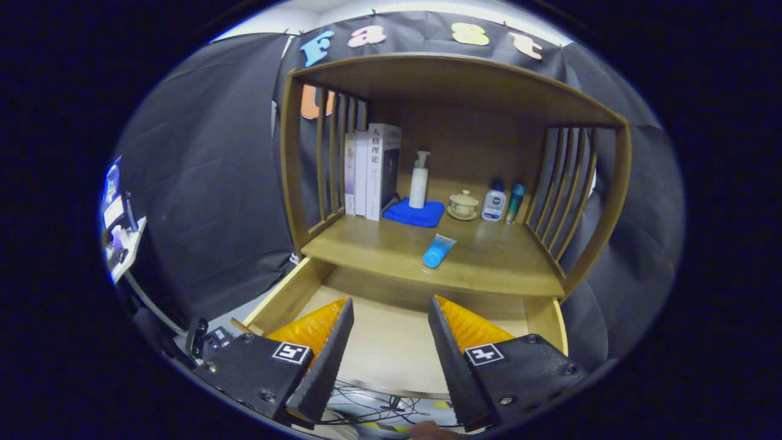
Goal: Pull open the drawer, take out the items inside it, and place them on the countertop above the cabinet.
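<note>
Gripper [391, 311] is released, fingers spread wide with nothing between them, hovering over the pulled-out drawer [287, 293]. Drawer floor visible between and beyond the fingers looks bare; the fingers hide the near corners, so can't rule out something there. Just beyond the drawer, on the countertop [489, 269] above it, a blue tube [438, 250] lies on its side, cap end toward the gripper, near the front edge. My read: opening step done, at least one item out and placed, task at or near its end; what's left is checking the hidden corners. Further back on the countertop, count: three books [369, 171] standing at the left against the slats, one folded blue cloth [416, 212] with one white pump bottle [419, 180] standing on it, one lidded teacup on a saucer [463, 205], one small white bottle with blue cap [493, 201], one slim teal bottle [516, 201] touching or just beside it at the right.
</note>
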